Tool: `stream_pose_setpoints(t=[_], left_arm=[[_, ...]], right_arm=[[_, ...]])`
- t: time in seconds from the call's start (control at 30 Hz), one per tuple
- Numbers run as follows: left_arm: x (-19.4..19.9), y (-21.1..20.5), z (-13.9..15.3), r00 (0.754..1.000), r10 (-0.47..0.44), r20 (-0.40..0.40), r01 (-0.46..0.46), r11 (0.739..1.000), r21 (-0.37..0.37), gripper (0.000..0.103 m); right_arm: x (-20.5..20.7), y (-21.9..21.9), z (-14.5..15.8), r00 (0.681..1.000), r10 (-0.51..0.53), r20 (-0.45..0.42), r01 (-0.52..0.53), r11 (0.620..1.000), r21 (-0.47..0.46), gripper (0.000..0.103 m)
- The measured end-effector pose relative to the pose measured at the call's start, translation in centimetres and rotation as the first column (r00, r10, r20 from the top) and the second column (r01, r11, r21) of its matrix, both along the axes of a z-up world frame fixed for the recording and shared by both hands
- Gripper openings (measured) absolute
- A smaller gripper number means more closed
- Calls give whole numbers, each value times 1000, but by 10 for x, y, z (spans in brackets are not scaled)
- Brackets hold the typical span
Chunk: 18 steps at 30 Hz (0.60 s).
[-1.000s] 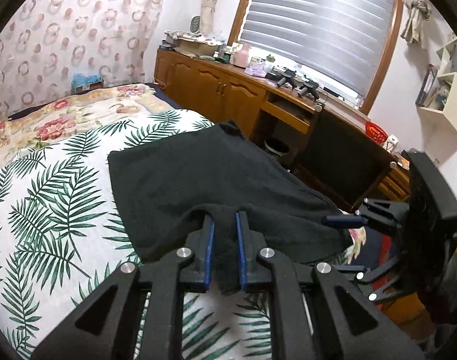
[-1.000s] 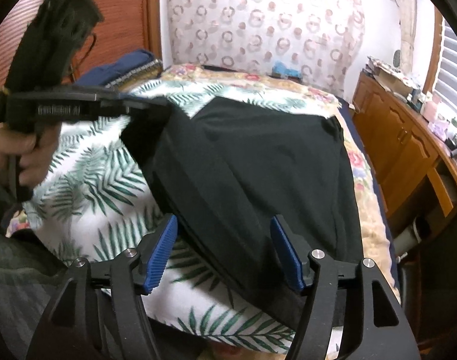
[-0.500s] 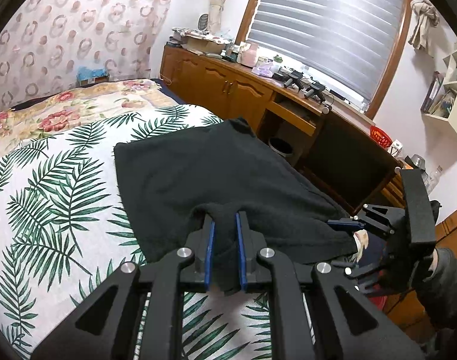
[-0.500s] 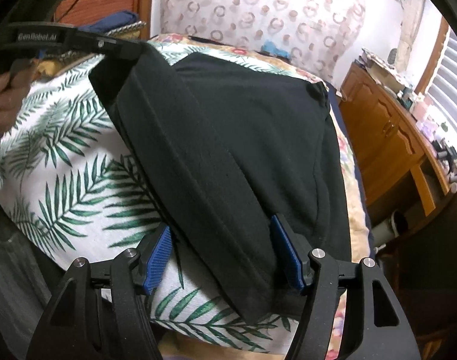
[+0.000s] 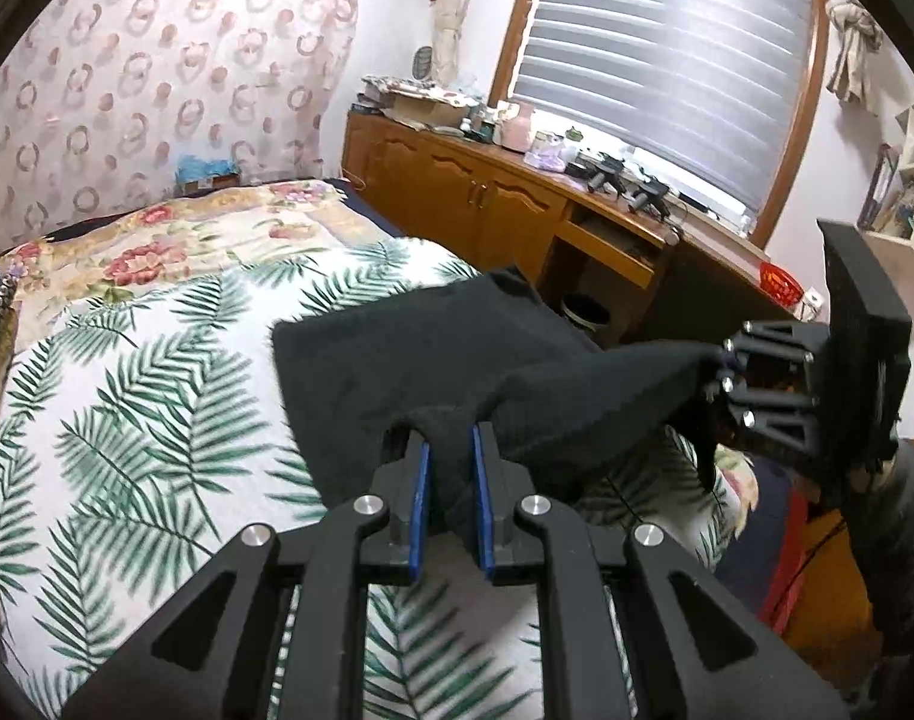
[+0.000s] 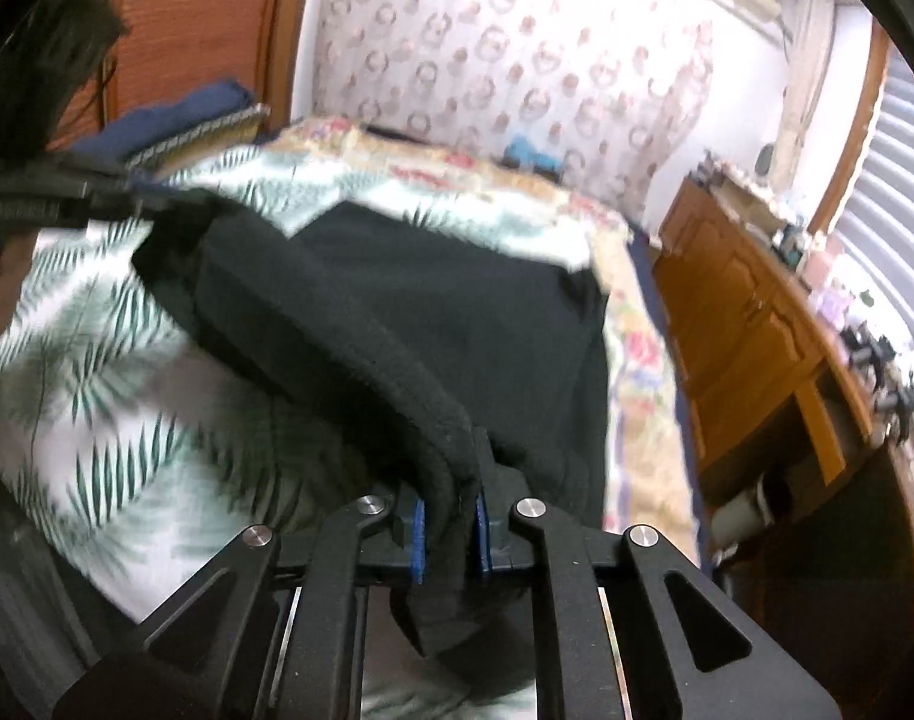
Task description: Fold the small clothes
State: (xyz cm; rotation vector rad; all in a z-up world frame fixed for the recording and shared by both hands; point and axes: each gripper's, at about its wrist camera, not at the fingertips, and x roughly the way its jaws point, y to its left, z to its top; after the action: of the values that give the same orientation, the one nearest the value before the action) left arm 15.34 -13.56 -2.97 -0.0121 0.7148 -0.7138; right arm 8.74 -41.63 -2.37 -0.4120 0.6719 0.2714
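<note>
Left claw [image 5: 448,471]: blue pads clamped on a bunched near corner of the black garment [image 5: 433,354].
Right claw [image 6: 448,531]: jaws have just been closing, now pinching the garment's thick near hem.
Black garment: near edge lifted between both claws, far part lying on the bed [image 5: 127,396].
Step in hand, as judged: both near corners gripped, fold about to begin. Next move likely calls for carrying the held edge evenly across to the far edge, keeping it taut.
Bed: palm-leaf cover, floral quilt [image 5: 157,240] beyond.
Room: wooden cabinet [image 5: 493,210] with clutter, blinds [image 5: 667,54], patterned curtain [image 5: 157,72].
</note>
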Motion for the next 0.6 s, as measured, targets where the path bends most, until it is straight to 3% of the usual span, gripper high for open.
stream_pose_setpoints(t=[0.27, 0.6], left_arm=[[46, 6, -5, 998, 58, -14, -58, 998, 38, 12], [95, -3, -35, 992, 87, -90, -79, 993, 93, 14]], right_arm=[[75, 13, 16, 998, 51, 33, -52, 999, 15, 9], [144, 8, -17, 994, 85, -65, -82, 995, 54, 9]])
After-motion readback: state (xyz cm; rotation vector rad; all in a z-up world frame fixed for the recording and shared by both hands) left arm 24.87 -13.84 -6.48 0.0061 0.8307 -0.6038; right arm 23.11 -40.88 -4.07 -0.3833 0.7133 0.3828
